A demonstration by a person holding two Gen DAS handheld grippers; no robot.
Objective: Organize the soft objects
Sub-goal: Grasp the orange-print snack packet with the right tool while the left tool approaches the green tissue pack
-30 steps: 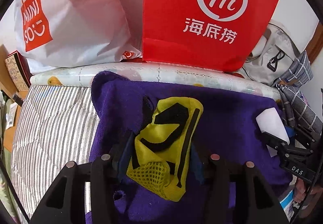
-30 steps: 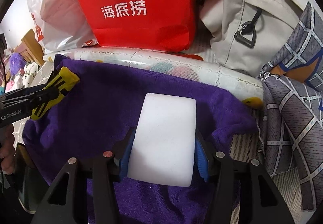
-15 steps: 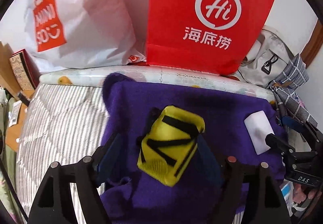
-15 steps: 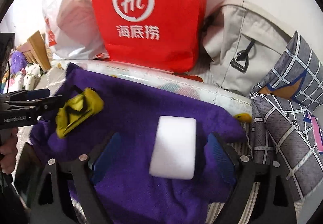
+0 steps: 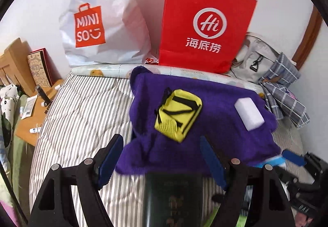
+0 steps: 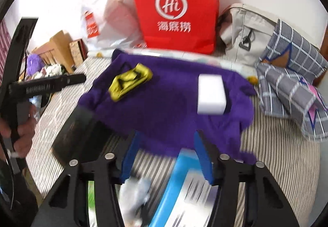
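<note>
- A striped bedspread (image 5: 82, 116) covers the bed, with 1 red paper bag (image 5: 203, 22) and 1 white plastic bag (image 5: 102, 18) standing against the wall behind it.
- 1 purple towel (image 5: 205, 124) lies spread on the bedspread, in front of the red paper bag.
- 1 yellow pouch (image 5: 178, 112) with black straps rests on the towel's left part; 1 white sponge (image 5: 249, 113) rests on its right part, well apart from the pouch.
- The left gripper (image 5: 162, 161) hangs over the towel's near edge, jaws spread wide and empty; the pouch lies ahead of its blue pads (image 5: 108, 159), touching neither.
- The right gripper (image 6: 166, 155) is likewise spread and holds nothing; the sponge sits ahead of it and slightly right, clear of the pads.
- 1 dark booklet (image 5: 174, 196) lies at the towel's near edge, below the left gripper.
- 1 grey backpack (image 6: 246, 32) and 1 checked cloth (image 6: 291, 75) sit to the right.
</note>
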